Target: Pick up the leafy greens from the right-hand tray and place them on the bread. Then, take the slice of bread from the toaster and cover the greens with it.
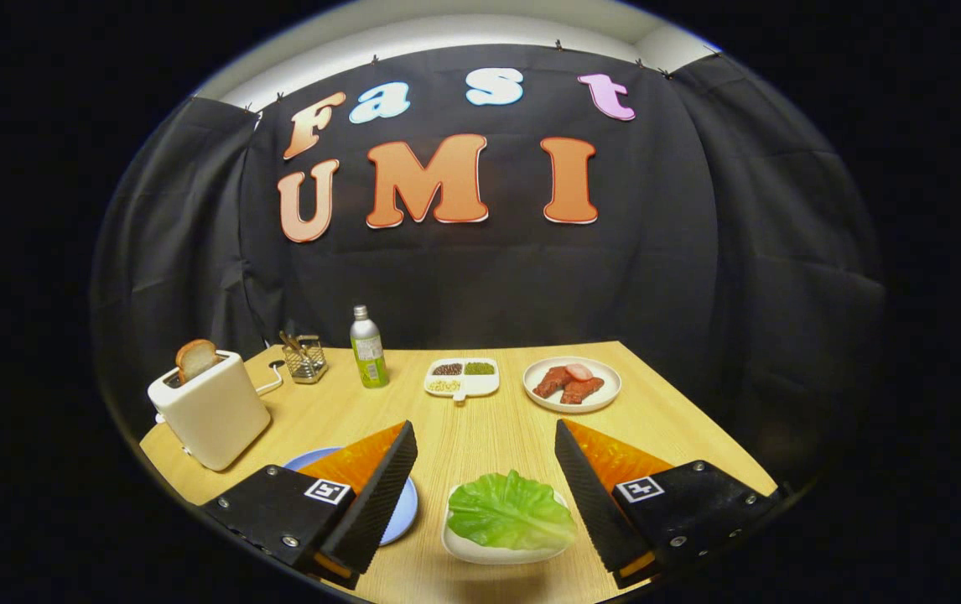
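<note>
A: Surveying the wooden table (pixel 480 419), largest first: one white toaster (pixel 210 411) is logged, with one bread slice (pixel 195 359) standing in its slot. How is the gripper (pixel 485 445) set?

B: Its fingers are held spread wide, nothing pinched. One blue plate (pixel 401 512) is partly hidden under the left finger; whether bread lies on it cannot be told. One white tray (pixel 489 549) sits between the fingers, and one lettuce leaf (pixel 510 510) rests on it.

A: Handling of the leaf?

B: Judged light, soft and floppy, probably slick. A pinch at the raised crinkled edge is advised, not the flat middle.

A: Smaller items?

B: One plate of meat slices (pixel 571 383), one divided dish (pixel 461 377), one bottle (pixel 369 347), one wire holder (pixel 306 358).
</note>
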The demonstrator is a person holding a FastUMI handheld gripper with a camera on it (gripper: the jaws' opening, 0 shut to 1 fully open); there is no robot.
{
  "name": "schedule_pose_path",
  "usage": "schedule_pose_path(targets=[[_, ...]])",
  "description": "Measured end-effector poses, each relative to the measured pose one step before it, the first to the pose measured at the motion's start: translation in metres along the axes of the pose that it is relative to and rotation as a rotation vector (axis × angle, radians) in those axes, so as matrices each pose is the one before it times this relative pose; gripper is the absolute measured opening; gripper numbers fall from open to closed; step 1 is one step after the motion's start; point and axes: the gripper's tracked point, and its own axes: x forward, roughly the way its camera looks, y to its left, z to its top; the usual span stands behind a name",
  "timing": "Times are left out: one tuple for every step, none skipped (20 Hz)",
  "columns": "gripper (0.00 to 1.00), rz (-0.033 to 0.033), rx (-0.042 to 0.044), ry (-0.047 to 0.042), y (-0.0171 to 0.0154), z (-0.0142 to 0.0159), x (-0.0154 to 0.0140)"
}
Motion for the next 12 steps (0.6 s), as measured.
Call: schedule_pose_path(targets=[[0.99, -0.00032, -0.00466, 0.01744, -0.00137, -0.00936, 0.00459], [0.99, -0.00064, -0.00569, 0.01798, -0.00187, -0.00921, 0.00492], [0.99, 0.00195, -0.00264, 0.02025, -0.00131, -0.00951, 0.00614], [0.99, 0.00157, -0.00202, 0.01777, -0.00133, -0.00838, 0.0053], [0.99, 0.0006, -0.00242, 0.0238, -0.00162, -0.00974, 0.00625], [0.99, -0.00011, -0.00333, 0.02435, -0.00122, -0.00959, 0.00535], [0.99, 0.00113, -0.00573, 0.02112, -0.0009, -0.00865, 0.00572], [0.99, 0.00296, -0.00637, 0.01837, 0.00001, -0.00782, 0.00498], [0.99, 0.00113, -0.00612, 0.01798, -0.00023, -0.00706, 0.00442], [0.99, 0.00309, -0.00379, 0.01521, 0.00018, -0.00578, 0.00441], [1.0, 0.00223, -0.003, 0.01511, -0.00064, -0.00583, 0.0036], [0.99, 0.00306, -0.00064, 0.02014, -0.00063, -0.0075, 0.00452]])
